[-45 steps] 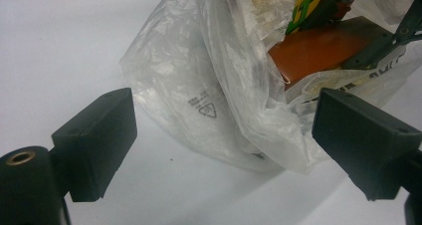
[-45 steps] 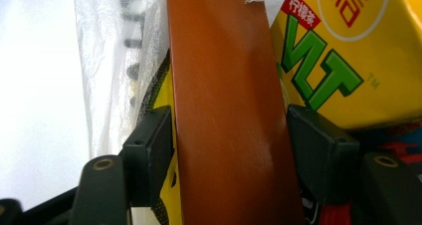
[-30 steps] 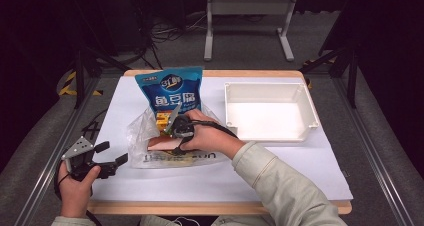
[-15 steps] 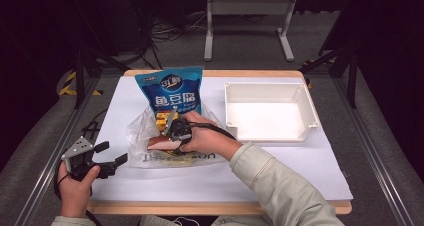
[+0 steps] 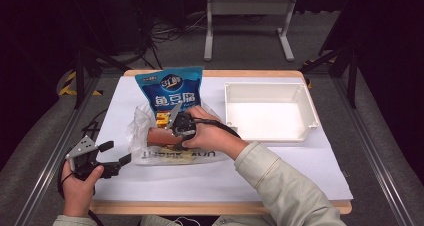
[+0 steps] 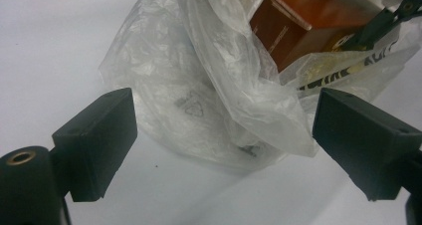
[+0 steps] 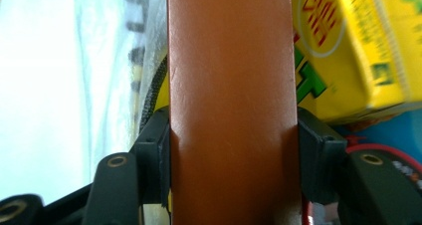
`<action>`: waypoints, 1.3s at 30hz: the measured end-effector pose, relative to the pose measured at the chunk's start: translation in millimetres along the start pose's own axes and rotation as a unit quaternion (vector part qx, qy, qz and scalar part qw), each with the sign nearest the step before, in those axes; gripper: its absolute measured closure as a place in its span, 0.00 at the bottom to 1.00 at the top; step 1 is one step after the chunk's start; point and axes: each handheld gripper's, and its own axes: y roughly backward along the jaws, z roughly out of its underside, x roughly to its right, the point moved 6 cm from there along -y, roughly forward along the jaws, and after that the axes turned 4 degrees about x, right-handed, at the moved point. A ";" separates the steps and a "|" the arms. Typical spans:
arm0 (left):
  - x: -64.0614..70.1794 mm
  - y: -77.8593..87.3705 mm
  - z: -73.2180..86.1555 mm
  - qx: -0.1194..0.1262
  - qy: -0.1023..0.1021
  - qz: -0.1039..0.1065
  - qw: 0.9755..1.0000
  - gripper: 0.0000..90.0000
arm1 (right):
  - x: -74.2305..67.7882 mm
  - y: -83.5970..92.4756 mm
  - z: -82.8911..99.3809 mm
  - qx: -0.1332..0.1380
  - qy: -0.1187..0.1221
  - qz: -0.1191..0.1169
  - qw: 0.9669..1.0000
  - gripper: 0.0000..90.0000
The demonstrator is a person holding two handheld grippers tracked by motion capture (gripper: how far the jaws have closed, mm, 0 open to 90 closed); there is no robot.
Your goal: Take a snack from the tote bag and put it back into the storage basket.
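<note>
Gripping the rigid brown rectangular box (image 7: 229,95) across its flat sides, your right gripper (image 5: 176,128) has just closed onto it inside the crinkled clear plastic bag (image 6: 199,85). Expect slick faces; squeeze squarely. Your left gripper (image 6: 224,135) stands wide, empty.

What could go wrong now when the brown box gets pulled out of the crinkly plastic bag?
The left gripper is open and off the plastic bag, so the loose bag might drag along with the brown box that the right gripper clamps. The yellow pack lies right against the box and may tumble out. The blue pouch rests close behind and could get nudged.
</note>
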 end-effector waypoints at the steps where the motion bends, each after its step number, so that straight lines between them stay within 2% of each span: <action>1: -0.7 0.2 0.1 0.000 0.000 -0.001 1.000 0.12 | 0.2 2.9 -1.8 0.003 0.002 0.000 1.000 0.47; 8: -3.7 0.2 0.5 0.000 0.002 -0.005 1.000 0.11 | 0.3 15.0 -8.9 0.016 0.000 0.001 1.000 0.47; 13: -3.3 -0.5 1.5 -0.005 -0.007 0.000 1.000 0.04 | -0.6 22.2 -13.6 0.030 0.003 0.003 1.000 0.47; 20: -3.0 -1.2 1.9 -0.006 -0.017 0.006 1.000 0.03 | -2.3 30.8 -19.2 0.042 0.004 0.007 0.999 0.47; 29: -2.9 -1.6 2.0 -0.008 -0.022 0.009 1.000 0.03 | -6.9 43.3 -30.9 0.075 0.004 0.000 0.997 0.47; 39: -1.9 -1.4 1.5 -0.006 -0.024 0.012 1.000 0.03 | -11.5 54.9 -38.4 0.089 0.004 0.001 0.996 0.47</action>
